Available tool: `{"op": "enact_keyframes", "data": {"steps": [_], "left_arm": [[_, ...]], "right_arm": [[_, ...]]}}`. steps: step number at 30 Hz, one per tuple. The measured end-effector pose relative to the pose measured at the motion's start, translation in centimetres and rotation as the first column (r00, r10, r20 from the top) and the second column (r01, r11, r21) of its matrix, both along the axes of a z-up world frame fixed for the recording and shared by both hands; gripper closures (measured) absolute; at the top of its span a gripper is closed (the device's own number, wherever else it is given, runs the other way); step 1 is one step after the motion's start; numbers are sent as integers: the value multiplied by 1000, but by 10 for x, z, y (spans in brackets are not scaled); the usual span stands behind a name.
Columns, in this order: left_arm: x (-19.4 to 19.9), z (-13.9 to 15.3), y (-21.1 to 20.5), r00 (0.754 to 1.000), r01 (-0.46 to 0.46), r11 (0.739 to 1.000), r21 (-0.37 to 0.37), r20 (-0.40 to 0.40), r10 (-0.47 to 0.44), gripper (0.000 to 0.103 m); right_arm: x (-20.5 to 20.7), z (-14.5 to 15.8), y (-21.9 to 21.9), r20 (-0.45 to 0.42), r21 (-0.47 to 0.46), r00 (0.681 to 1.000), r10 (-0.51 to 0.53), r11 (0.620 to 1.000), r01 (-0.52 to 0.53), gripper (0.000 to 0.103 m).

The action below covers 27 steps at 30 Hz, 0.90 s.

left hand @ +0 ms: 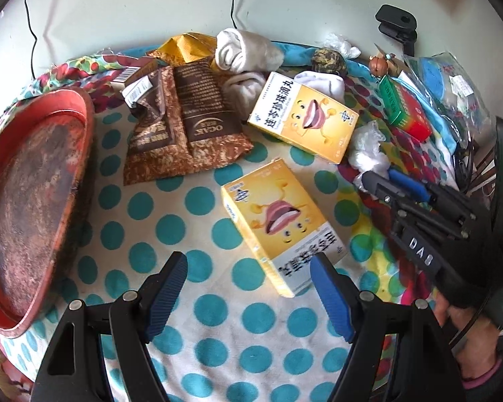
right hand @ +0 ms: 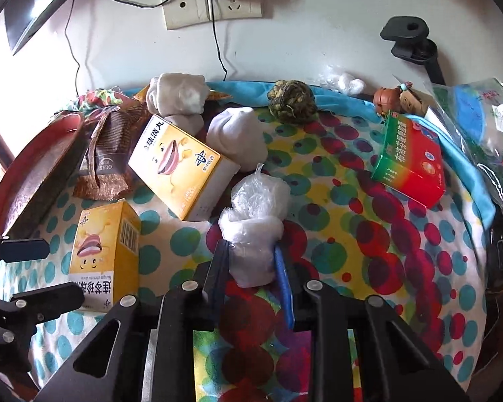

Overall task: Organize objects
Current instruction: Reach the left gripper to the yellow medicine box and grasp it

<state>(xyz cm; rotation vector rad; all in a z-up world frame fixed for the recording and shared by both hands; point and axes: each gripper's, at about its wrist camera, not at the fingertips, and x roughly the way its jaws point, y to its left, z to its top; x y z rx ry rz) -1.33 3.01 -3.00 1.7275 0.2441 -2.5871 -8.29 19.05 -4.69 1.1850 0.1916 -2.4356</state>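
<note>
My left gripper (left hand: 249, 288) is open and empty above the dotted cloth, just short of the near yellow medicine box (left hand: 281, 224). That box also shows in the right wrist view (right hand: 104, 254). A second yellow box (left hand: 301, 120) lies further back, also in the right wrist view (right hand: 181, 167). My right gripper (right hand: 251, 268) is shut on a white plastic-wrapped bundle (right hand: 255, 221); in the left wrist view the bundle (left hand: 367, 149) sits at that gripper's tips (left hand: 369, 181). A green-and-red box (right hand: 409, 160) lies at the right.
A red round tray (left hand: 33, 194) stands at the left. Brown snack bags (left hand: 181, 124), rolled white socks (right hand: 181, 97), a white sock bundle (right hand: 238, 137), a camouflage ball (right hand: 291, 100), a small figurine (right hand: 387, 98) and a clear bag (right hand: 479, 127) lie near the back wall.
</note>
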Motion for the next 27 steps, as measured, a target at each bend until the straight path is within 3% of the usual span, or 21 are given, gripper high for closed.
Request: {"op": "enact_keyframes", "data": {"steps": [13, 20, 24, 25, 27], "left_arm": [[-28, -7, 16, 993, -116, 993, 38, 38, 115, 25], [-38, -24, 23, 990, -124, 992, -11, 65, 124, 25], [-37, -24, 24, 994, -103, 993, -52, 27, 104, 26], [-35, -24, 24, 996, -87, 995, -47, 17, 88, 35], [-34, -22, 23, 997, -75, 996, -38, 9, 75, 41]], "right_arm": [[10, -3, 15, -15, -84, 1000, -3, 996, 1, 79], [9, -4, 15, -4, -84, 1000, -3, 996, 3, 79], [9, -5, 12, 2, -74, 1000, -2, 997, 3, 78], [9, -5, 12, 1, -72, 1000, -4, 997, 5, 78], [8, -4, 12, 3, -72, 1000, -5, 997, 5, 78]]}}
